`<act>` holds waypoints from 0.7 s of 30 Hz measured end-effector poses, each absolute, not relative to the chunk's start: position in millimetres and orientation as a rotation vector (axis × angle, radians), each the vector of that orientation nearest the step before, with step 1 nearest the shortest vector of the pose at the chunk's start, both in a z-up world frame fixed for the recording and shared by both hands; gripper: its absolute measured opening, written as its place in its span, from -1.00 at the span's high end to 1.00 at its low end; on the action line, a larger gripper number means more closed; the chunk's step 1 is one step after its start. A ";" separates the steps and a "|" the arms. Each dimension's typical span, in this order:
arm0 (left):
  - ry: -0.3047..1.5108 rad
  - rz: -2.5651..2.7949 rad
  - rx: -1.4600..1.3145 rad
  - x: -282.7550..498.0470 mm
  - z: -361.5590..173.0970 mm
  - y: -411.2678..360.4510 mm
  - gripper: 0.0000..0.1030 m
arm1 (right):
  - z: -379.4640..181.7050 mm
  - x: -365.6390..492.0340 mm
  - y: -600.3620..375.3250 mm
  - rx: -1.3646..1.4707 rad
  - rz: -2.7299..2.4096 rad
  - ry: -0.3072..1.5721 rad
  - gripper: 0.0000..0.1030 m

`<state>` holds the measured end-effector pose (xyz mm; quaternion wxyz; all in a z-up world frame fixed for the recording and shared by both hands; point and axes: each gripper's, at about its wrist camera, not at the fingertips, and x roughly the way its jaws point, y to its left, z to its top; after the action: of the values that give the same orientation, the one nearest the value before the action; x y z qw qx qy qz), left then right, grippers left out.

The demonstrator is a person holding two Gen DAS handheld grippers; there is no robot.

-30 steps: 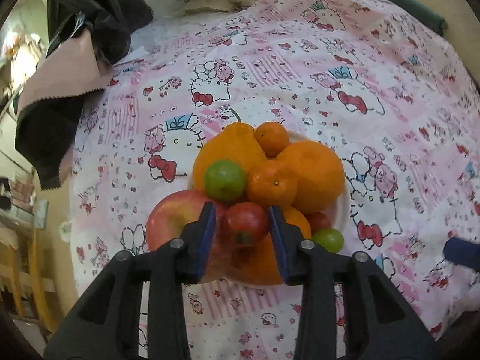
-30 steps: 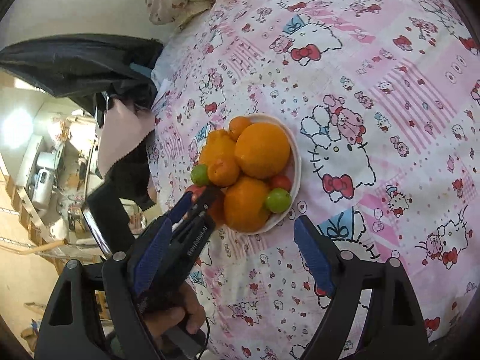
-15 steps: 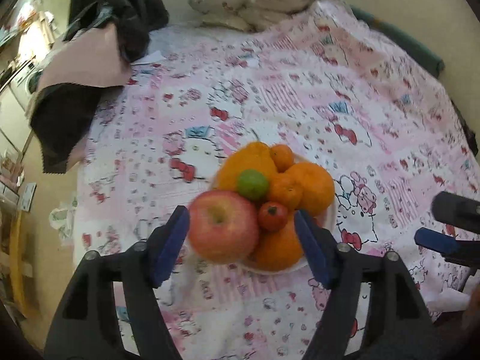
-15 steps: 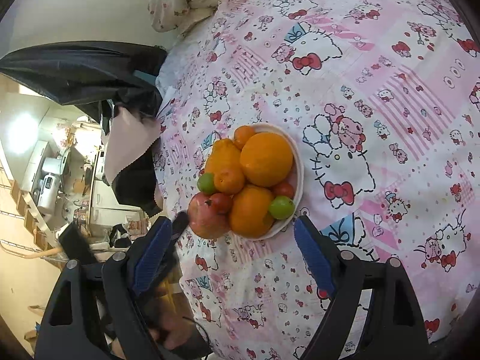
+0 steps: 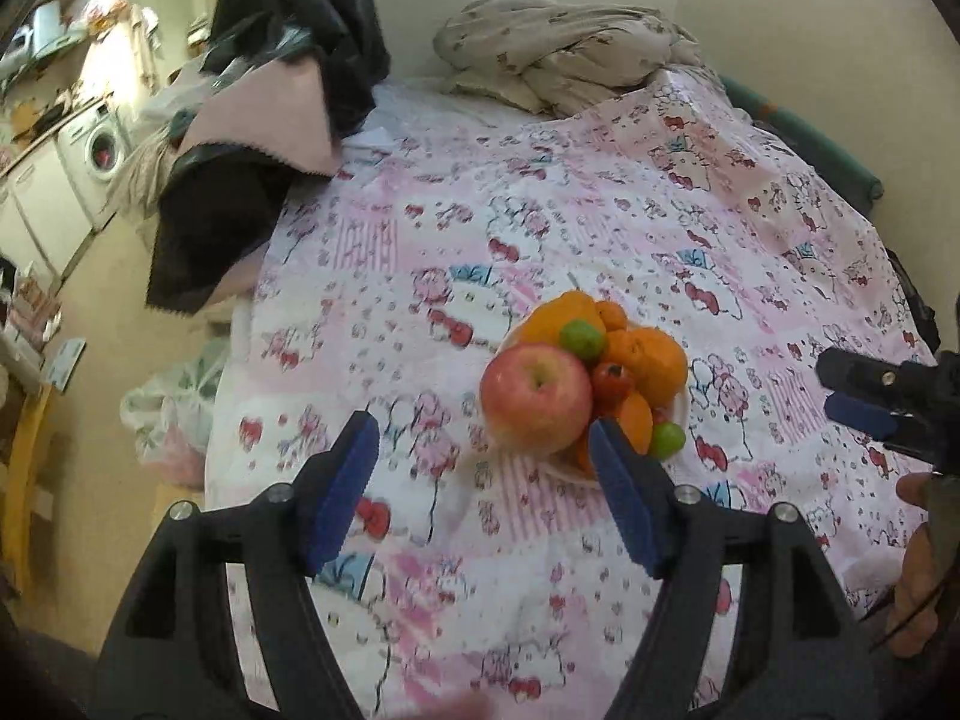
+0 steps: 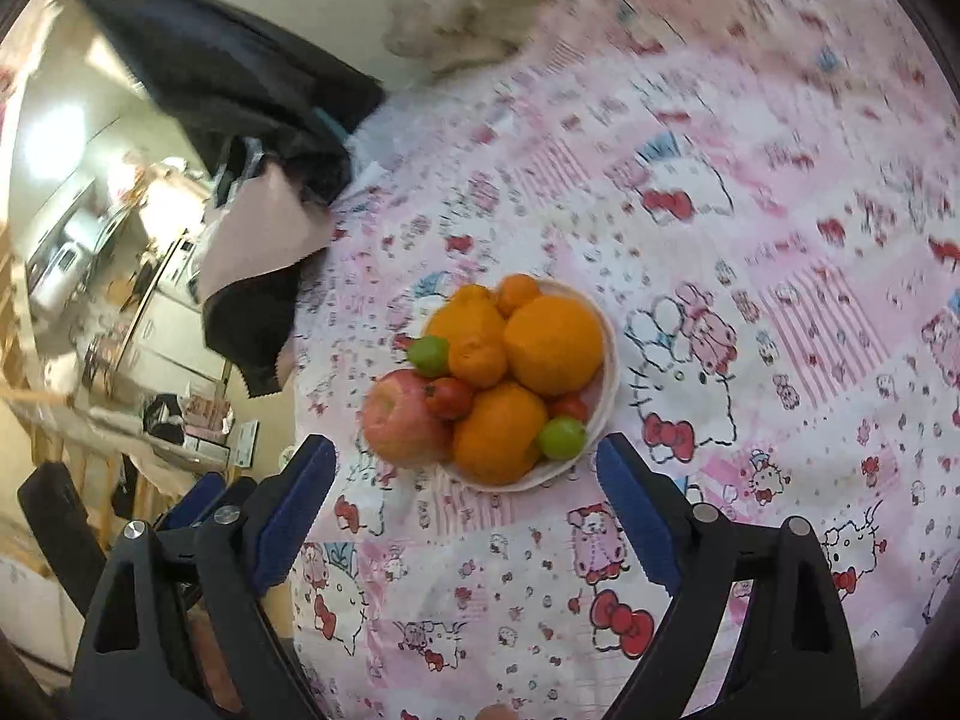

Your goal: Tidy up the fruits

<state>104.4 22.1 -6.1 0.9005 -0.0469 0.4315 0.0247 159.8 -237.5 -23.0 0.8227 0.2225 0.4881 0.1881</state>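
A white plate [image 6: 609,372] on the pink cartoon-print cloth holds a heap of fruit. In it are a red apple [image 5: 536,399], a big orange [image 6: 553,345], a small red tomato [image 6: 449,397] and two green limes [image 6: 429,355]. My left gripper [image 5: 483,450] hovers open just short of the apple, with nothing between its blue pads. My right gripper [image 6: 465,450] hangs above the near rim of the plate, its jaws opening and empty. In the left wrist view the right gripper [image 5: 864,396] shows at the right edge.
A black and pink cloth heap [image 5: 258,138] lies at the bed's back left corner and a beige bundle [image 5: 558,54] by the wall. The bed's left edge drops to a floor with a plastic bag [image 5: 174,396]. A hand [image 5: 912,570] shows at right.
The left gripper let go of the small red tomato on the pile, opened, and pulled back and up. The right gripper also drew back, rolled, and spread its jaws wider.
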 end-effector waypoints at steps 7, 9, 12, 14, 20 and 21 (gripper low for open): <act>0.862 0.012 -0.148 68.7 -9.6 27.3 -0.59 | -12.7 106.8 -205.0 0.263 0.388 0.941 -1.00; 0.849 0.018 -0.133 64.6 -10.6 24.9 -0.73 | -11.5 96.9 -198.2 0.203 0.352 0.904 -1.00; 0.829 0.027 -0.100 59.9 -10.4 21.6 -0.78 | -8.4 82.8 -192.9 0.108 0.279 0.820 -1.00; 0.824 0.037 -0.112 59.7 -9.5 24.2 -0.95 | -8.5 77.7 -191.0 0.068 0.241 0.780 -1.00; 0.821 0.046 -0.101 59.6 -11.3 22.7 -1.00 | -10.5 76.0 -188.0 0.014 0.187 0.747 -1.00; 0.820 0.045 -0.099 59.2 -11.4 21.6 -1.00 | -10.7 75.5 -188.0 0.016 0.184 0.748 -1.00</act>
<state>59.2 21.6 -11.4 0.9156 -0.0480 0.3986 0.0218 75.5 -188.0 -10.7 0.9267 0.0076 0.3649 0.0899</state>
